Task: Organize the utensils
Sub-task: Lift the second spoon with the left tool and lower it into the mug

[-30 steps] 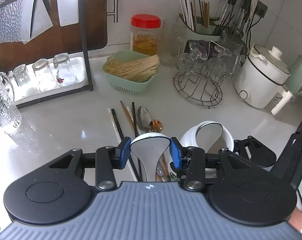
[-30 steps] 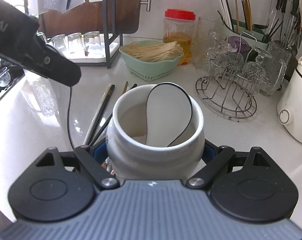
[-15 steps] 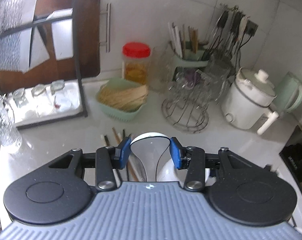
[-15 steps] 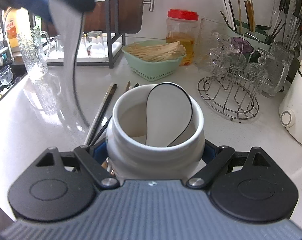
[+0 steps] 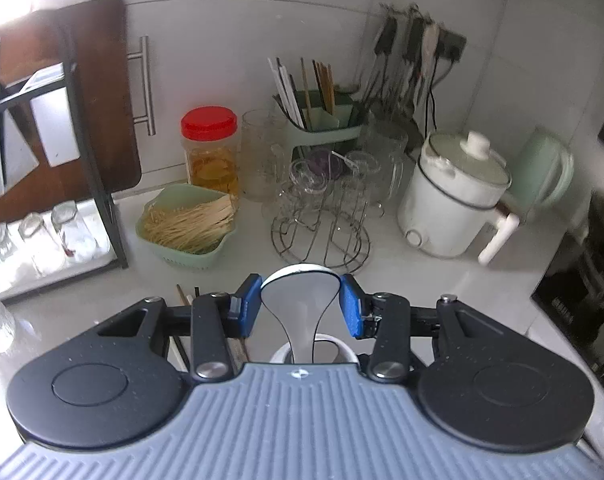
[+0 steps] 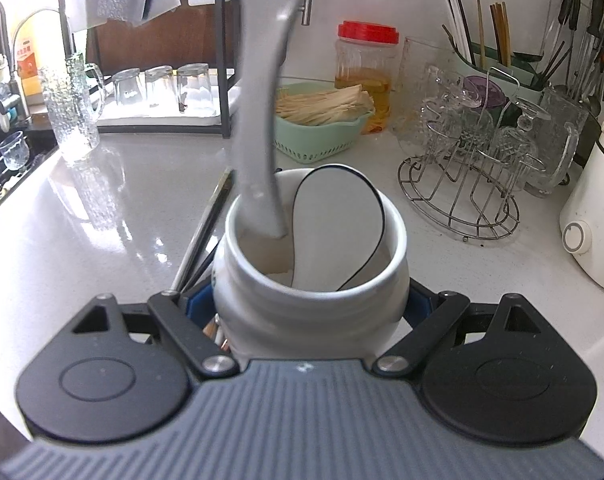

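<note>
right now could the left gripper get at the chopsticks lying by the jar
Probably not: the left gripper is shut on a spoon whose handle is entering the jar, and the chopsticks lie low beside it.

1. Jar (image 6: 310, 280): white; spoon (image 6: 338, 224) inside white, thin black rim line.
2. Second spoon (image 5: 299, 304): grey-white.
3. Hand-held gripper (image 5: 299, 306) pads: blue; body black, ribbed grey.
4. Basket (image 6: 318, 136): mint green.
5. Container lid (image 6: 368, 32): red.
6. Table (image 6: 121, 208): glossy white.

No legible text, perhaps blurred.
</note>
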### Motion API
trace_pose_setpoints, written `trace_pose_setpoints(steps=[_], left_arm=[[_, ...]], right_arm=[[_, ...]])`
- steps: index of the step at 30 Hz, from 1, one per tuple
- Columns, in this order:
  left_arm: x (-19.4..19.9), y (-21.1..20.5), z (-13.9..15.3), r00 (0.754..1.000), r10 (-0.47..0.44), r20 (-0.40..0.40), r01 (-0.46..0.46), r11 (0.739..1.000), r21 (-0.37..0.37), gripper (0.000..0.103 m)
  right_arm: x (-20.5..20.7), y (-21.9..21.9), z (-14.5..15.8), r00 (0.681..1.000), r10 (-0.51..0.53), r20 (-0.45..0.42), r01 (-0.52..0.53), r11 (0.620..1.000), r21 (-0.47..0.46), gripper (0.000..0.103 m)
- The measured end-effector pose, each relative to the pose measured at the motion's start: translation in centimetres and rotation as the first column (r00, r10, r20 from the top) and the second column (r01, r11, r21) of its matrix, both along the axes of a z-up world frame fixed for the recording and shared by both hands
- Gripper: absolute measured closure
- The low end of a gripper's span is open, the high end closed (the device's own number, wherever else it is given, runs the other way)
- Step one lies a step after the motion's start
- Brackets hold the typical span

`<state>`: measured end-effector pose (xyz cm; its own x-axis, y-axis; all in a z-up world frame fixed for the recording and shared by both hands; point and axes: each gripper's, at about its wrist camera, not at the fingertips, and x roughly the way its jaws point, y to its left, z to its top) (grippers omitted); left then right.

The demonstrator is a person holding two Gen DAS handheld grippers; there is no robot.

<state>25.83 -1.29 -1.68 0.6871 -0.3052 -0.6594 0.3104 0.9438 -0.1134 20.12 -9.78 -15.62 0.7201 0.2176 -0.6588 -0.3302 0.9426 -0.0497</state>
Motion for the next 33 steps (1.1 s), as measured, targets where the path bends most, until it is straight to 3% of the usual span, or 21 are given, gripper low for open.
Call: trace_pose_setpoints(steps=[4, 11, 20, 25, 33], left_arm=[[0.6, -0.9, -1.5, 0.998, -0.053, -0.037, 0.054, 0.998, 0.035, 0.055], [1.8, -1.3, -3.8, 0.966, -0.182, -0.182, 0.201, 0.975, 0.091, 0.055], [4.8, -2.1, -3.6, 0.895, -0.286, -0.342, 0.332, 0.94, 0.083, 0.055], [5.0, -3.7, -4.6, 0.851, -0.333, -0.406, 0.414, 0.901, 0.129, 0.055], [6.2, -4.6, -6.4, 0.798, -0.338, -0.499, 0.454, 0.882, 0.128, 0.055]], right_arm=[[-0.1, -0.1, 0.0, 1.0, 0.006, 0.001, -0.006, 1.0, 0.004, 0.011], [-0.4, -0.1, -0.1, 1.0, 0.018, 0.007, -0.018, 1.0, 0.007, 0.011], [-0.6, -0.2, -0.2, 0.999, 0.026, 0.022, -0.027, 1.0, 0.01, 0.011], [-0.7, -0.3, -0.2, 0.999, 0.029, 0.028, -0.029, 1.0, 0.009, 0.011], [-1.0, -0.5, -0.5, 0.998, 0.042, 0.053, -0.043, 0.999, 0.015, 0.011]])
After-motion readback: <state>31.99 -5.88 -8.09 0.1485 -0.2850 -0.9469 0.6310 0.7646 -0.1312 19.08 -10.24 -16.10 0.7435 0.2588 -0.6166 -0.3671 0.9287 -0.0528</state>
